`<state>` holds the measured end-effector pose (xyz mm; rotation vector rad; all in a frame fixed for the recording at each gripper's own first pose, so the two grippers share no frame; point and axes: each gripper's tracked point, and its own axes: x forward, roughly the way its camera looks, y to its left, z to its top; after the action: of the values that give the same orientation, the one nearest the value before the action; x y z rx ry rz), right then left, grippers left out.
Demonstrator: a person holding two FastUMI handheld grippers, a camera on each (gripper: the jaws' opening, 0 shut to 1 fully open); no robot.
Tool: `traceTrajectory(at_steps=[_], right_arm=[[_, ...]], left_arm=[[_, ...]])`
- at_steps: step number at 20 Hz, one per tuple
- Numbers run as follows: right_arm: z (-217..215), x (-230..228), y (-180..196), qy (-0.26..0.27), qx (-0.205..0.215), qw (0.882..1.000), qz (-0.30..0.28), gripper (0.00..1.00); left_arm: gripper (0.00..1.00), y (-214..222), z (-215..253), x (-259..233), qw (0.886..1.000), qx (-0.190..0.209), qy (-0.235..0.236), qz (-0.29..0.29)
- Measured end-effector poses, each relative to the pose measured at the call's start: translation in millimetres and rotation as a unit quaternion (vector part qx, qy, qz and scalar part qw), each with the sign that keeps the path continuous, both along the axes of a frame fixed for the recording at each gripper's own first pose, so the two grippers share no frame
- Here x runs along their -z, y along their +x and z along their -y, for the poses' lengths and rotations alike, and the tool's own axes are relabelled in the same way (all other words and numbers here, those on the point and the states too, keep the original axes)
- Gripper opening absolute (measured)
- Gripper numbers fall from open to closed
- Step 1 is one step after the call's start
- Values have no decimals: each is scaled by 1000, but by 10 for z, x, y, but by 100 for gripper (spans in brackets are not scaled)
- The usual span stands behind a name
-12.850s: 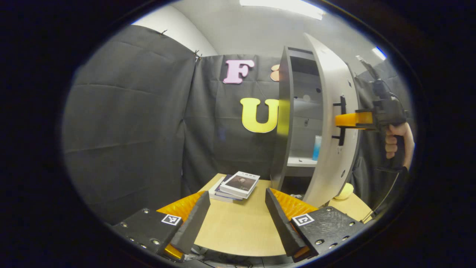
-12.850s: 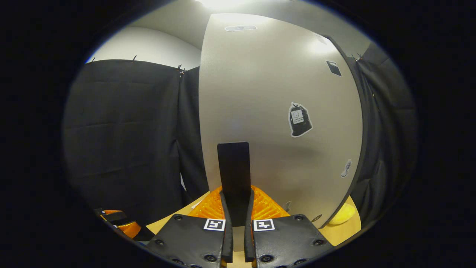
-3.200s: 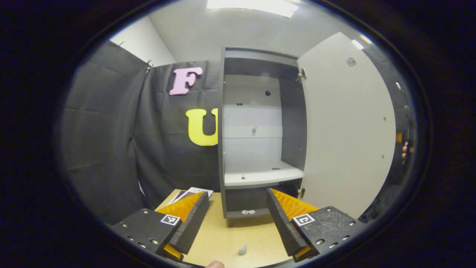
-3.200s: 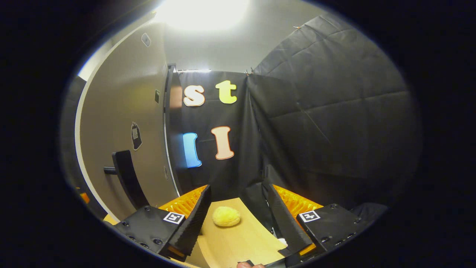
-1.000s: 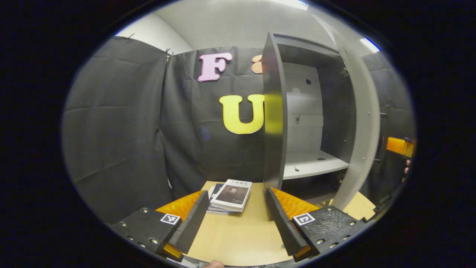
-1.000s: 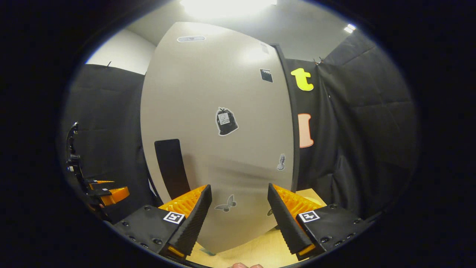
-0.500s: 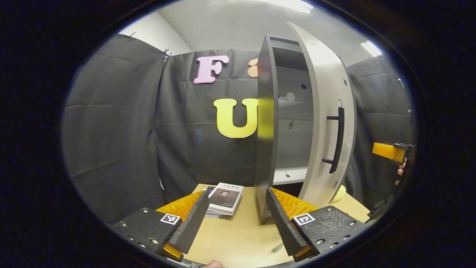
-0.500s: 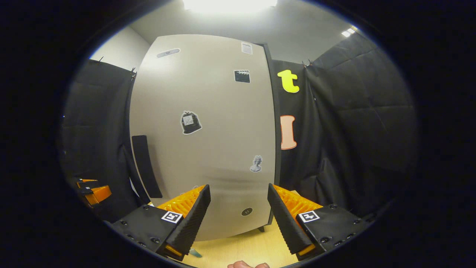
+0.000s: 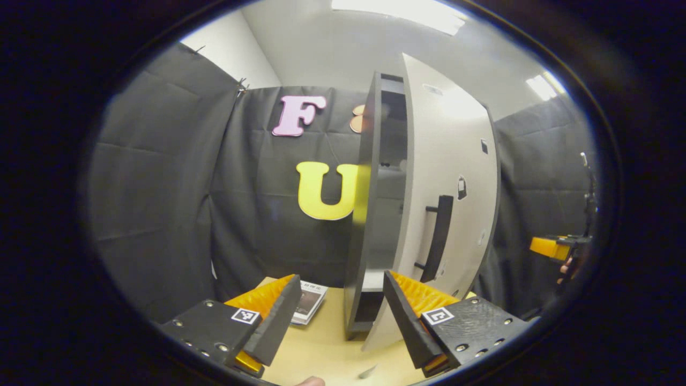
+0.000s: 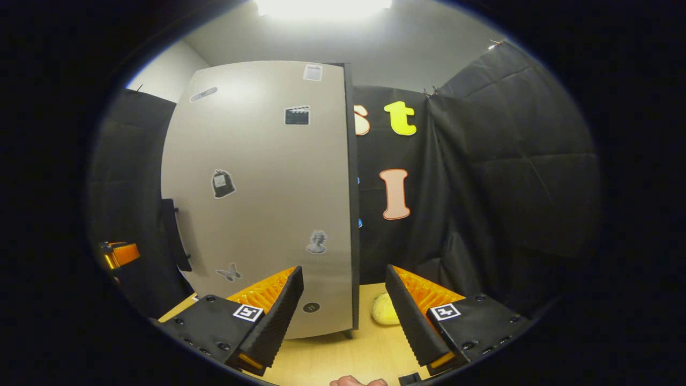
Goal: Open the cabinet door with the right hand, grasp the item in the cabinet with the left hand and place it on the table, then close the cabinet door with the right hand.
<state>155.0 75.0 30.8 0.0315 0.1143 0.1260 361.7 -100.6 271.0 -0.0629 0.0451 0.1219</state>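
Note:
The cabinet stands on the wooden table, dark side panel towards me. Its pale grey door is almost shut, leaving a narrow dark gap along the front edge. The black bar handle is free. My left gripper is open and empty, low over the table in front of the cabinet. The right gripper hangs off to the right of the door. In the right gripper view the stickered door faces me, and my right gripper is open and empty, apart from the handle.
A stack of books lies on the table left of the cabinet. A yellow round object sits on the table to the right of the cabinet. The left gripper shows at the far left of the right gripper view.
The door has swung from wide open to nearly shut over the last second. The right gripper has drawn back from the door. Both grippers have stayed open.

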Motion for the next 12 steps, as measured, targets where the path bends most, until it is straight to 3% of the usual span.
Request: traceTrajectory(at_steps=[2, 3, 6, 9, 12], right_arm=[[153, 32, 47, 10, -3, 1000, -5, 93], [212, 31, 54, 16, -5, 1000, -7, 97], [343, 7, 67, 23, -20, 1000, -2, 97], [485, -13, 80, 25, -31, 999, 1, 97], [565, 36, 74, 31, -55, 998, -6, 97]], left_arm=[[92, -21, 20, -135, 1000, -6, -1, 13], [92, -22, 47, -191, 1000, -8, 1, 19], [92, -68, 203, -258, 1000, -4, 3, 25], [91, -140, 365, -300, 999, -13, 33, 23], [94, -203, 698, -193, 1000, -18, 9, 21]])
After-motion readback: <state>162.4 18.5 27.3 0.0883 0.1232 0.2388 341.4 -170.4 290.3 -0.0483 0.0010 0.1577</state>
